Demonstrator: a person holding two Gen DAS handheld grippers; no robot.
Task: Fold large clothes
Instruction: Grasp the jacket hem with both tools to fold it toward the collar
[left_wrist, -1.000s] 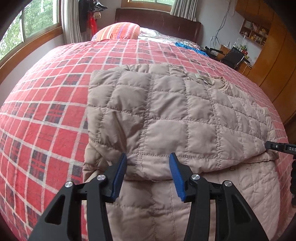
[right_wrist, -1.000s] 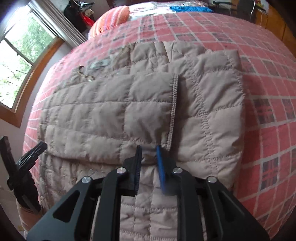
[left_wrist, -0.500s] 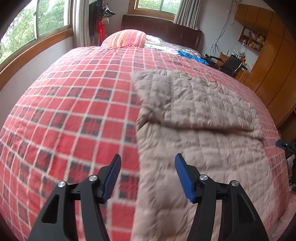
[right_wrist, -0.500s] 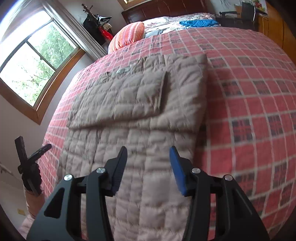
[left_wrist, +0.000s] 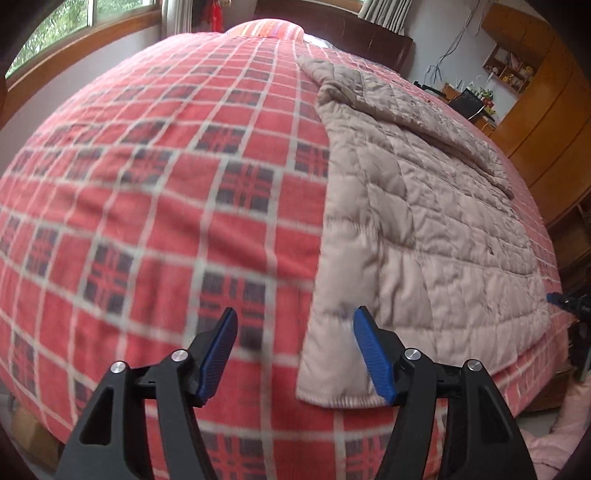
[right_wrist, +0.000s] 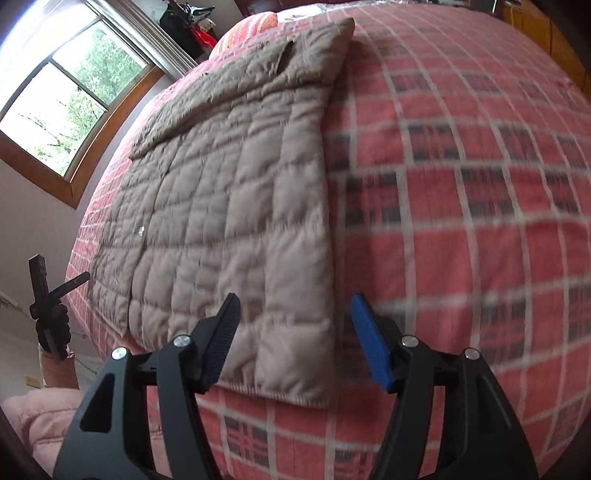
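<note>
A beige quilted jacket (left_wrist: 424, 236) lies flat on the red plaid bed, its far part folded over itself. In the left wrist view its near left hem corner (left_wrist: 325, 391) sits just ahead of my left gripper (left_wrist: 295, 350), which is open and holds nothing. The right wrist view shows the same jacket (right_wrist: 229, 221); its near right hem corner (right_wrist: 310, 391) lies between the fingers of my right gripper (right_wrist: 295, 339), which is open as well. The other gripper (right_wrist: 48, 295) appears at the far left edge of that view.
The red plaid bedspread (left_wrist: 147, 206) covers the whole bed. A striped pillow (left_wrist: 266, 27) and dark headboard stand at the far end. Windows (right_wrist: 62, 110) run along the left wall, wooden cabinets (left_wrist: 546, 122) along the right. Pink fabric (right_wrist: 40, 424) lies below the bed's near edge.
Both grippers pulled back from the folded upper part toward the jacket's near hem and moved apart to its two corners. The right gripper, nearly shut a second ago, has opened wide.
</note>
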